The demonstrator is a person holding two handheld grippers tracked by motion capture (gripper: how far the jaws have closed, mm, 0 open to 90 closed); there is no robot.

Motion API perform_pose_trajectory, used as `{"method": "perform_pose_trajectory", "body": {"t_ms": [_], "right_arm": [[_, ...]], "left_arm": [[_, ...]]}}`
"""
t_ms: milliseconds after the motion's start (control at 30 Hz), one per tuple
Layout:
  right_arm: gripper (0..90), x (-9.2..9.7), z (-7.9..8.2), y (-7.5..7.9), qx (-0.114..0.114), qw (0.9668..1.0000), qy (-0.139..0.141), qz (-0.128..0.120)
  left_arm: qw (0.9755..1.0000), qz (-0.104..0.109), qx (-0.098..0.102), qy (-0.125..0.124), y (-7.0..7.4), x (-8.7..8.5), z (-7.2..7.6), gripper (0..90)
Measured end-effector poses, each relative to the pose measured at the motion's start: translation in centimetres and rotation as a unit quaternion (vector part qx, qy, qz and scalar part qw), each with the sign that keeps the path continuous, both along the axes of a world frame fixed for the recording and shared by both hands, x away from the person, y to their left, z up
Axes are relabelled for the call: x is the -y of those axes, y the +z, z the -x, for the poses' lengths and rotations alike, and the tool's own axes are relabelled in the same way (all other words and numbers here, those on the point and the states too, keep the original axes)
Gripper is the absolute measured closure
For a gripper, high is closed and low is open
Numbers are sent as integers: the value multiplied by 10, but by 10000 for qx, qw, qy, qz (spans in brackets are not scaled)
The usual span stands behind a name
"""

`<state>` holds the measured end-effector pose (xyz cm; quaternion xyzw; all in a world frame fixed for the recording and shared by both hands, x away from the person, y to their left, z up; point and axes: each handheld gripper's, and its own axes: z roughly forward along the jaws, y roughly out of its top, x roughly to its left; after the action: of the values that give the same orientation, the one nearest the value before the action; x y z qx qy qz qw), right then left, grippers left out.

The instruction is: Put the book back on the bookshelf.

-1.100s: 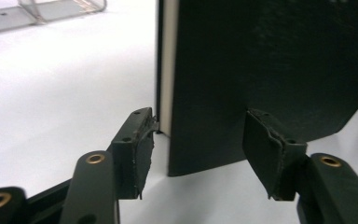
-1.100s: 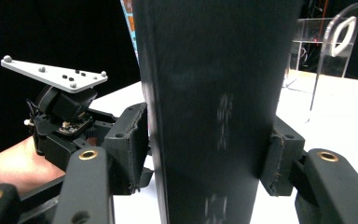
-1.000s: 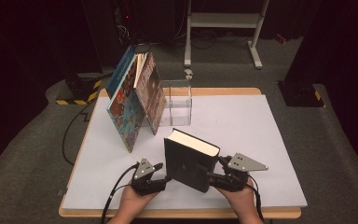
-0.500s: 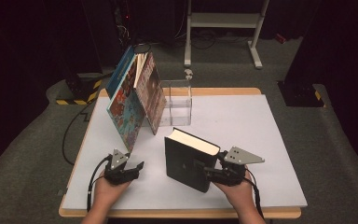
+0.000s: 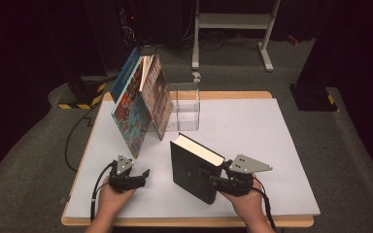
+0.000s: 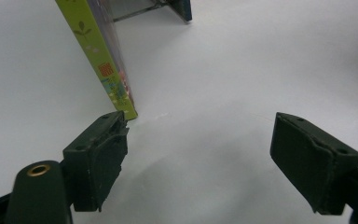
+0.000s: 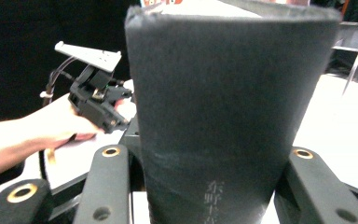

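**What the views leave hidden or cut off**

In the right gripper view the black book (image 7: 233,116) stands so close that its spine blocks the table behind it, and its lower end runs off the bottom edge. The pale characters printed low on the spine are cut off there and too faint to read. Where the right gripper (image 7: 205,186) meets the covers is hidden behind the spine.

In the left gripper view the green-edged book (image 6: 103,60) is cut off by the top edge.

In the high view both forearms leave the bottom edge, and the leaning books (image 5: 141,104) hide part of the clear stand (image 5: 187,107).
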<state>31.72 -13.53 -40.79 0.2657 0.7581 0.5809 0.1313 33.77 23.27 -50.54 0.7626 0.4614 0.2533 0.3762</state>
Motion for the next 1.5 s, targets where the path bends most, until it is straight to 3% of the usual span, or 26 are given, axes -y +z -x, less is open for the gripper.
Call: {"method": "perform_pose_trajectory", "body": {"t_ms": [100, 200, 267, 400, 533, 733, 1067, 1367, 1500], "right_arm": [[540, -5, -2, 7, 136, 9995, -263, 108], [540, 0, -11, 11, 85, 9986, -514, -19], [539, 8, -18, 14, 154, 9969, -770, -80], [538, 15, -26, 18, 364, 9914, -1248, 136], [538, 22, -33, 14, 350, 9874, -1530, 210], [536, 23, -30, 7, 380, 9862, -1599, 185], [521, 31, -17, 1, 165, 9862, -1627, 268], [499, 32, -14, 4, -6, 9857, -1628, 440], [462, 30, -16, 10, -9, 9871, -1566, 338]], "left_arm": [[10000, 26, 34, 0, 0, 0, 1, 172], [10000, 42, 40, -10, 0, -1, 1, 165], [10000, 58, 39, -1, 0, -1, 1, 164], [10000, 69, 35, -8, 0, -1, 1, 163], [10000, 68, 26, -14, 0, -1, 0, 162], [10000, 69, 36, -23, 0, -1, 1, 159], [10000, 53, 31, -31, 0, -1, 1, 159], [10000, 52, 29, -24, 0, -1, 1, 158], [10000, 54, 16, -28, 0, -1, 1, 158]]}}
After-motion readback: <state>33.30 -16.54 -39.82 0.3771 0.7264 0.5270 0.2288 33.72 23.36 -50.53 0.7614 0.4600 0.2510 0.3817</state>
